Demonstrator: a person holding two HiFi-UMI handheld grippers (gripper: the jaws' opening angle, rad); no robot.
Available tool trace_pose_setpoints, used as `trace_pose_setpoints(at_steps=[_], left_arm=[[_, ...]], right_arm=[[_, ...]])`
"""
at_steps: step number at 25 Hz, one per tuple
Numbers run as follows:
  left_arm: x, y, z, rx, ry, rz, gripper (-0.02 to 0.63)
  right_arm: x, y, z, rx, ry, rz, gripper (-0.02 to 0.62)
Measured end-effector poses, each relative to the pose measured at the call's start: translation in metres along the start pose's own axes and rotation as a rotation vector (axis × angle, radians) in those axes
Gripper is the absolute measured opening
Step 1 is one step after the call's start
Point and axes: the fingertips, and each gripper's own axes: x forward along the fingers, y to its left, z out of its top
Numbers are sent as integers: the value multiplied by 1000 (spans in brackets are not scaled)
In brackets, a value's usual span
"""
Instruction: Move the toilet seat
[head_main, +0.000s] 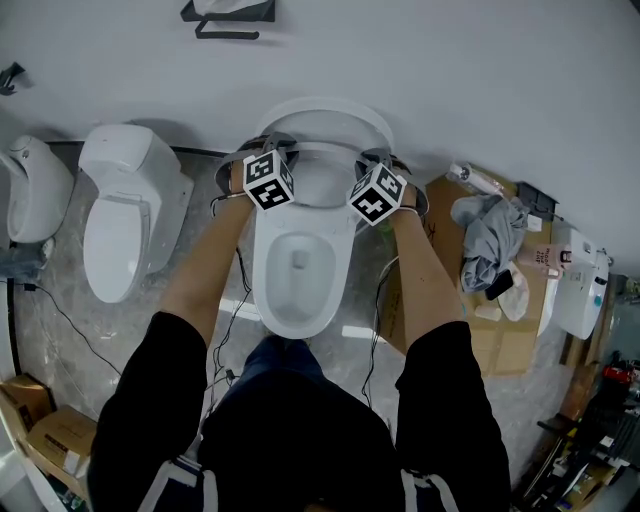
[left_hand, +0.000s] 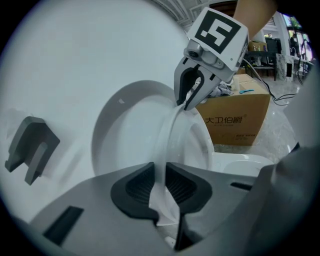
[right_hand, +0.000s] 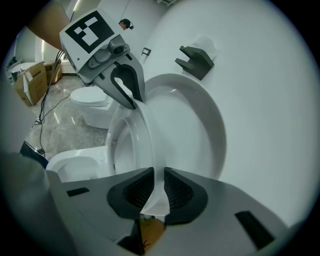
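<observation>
left tongs (left_hand: 161, 186): clamped on toilet seat (left_hand: 172, 132); right tongs (right_hand: 157, 187): clamped on it too; 2 arms (head_main: 205, 270): stretched out forward

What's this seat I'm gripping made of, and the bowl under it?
Toilet seat: probably moulded plastic, smooth glossy white; the ring is thin with a soft sheen. Toilet bowl: likely glazed ceramic; thick rounded rim, bright hard gloss.

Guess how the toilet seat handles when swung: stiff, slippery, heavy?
Likely stiff: the toilet seat holds its ring shape between the left gripper and right gripper, both shut on its edge. Probably slippery: its surface looks glossy. Released, it may fall onto the bowl, since it stands partly raised.
</observation>
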Motion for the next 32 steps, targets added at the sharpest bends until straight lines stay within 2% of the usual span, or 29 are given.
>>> trace_pose_setpoints(at_steps=[6,9,10,11,12,13,17,20,24,28,32], left_arm=[[-1,0,1,-5,3,7,71],[-3,-2,1,-44,2,-6,74],[-4,-3,0,-62,1,-17,82],[-6,-5,-1,-78,-1,-25,117],[-9,-6,-3,-94,-5,-26,168],[-13,-6,-4,-116,-15,-17,175],[-40,-6,-3,-278,-124,68,173],[-67,-6,2,-412,-229,150,53],[-107,-14,15,-540,-352,206,8],[-158,-28,33,-588,-432,254,7],[-208,-41,53,-571,-475,286,6]], right_arm=[[-1,0,0,7,8,-14,77],[-4,2,0,21,-4,-50,77],[-6,2,1,37,-15,-66,78],[-9,4,1,62,-28,-80,85],[-12,5,2,94,-46,-90,117],[-17,7,3,132,-69,-101,148],[-45,7,16,288,-200,-179,155],[-76,7,25,425,-308,-258,67],[-120,10,33,607,-433,-327,26],[-166,24,39,722,-524,-361,25],[-207,37,40,761,-567,-396,24]])
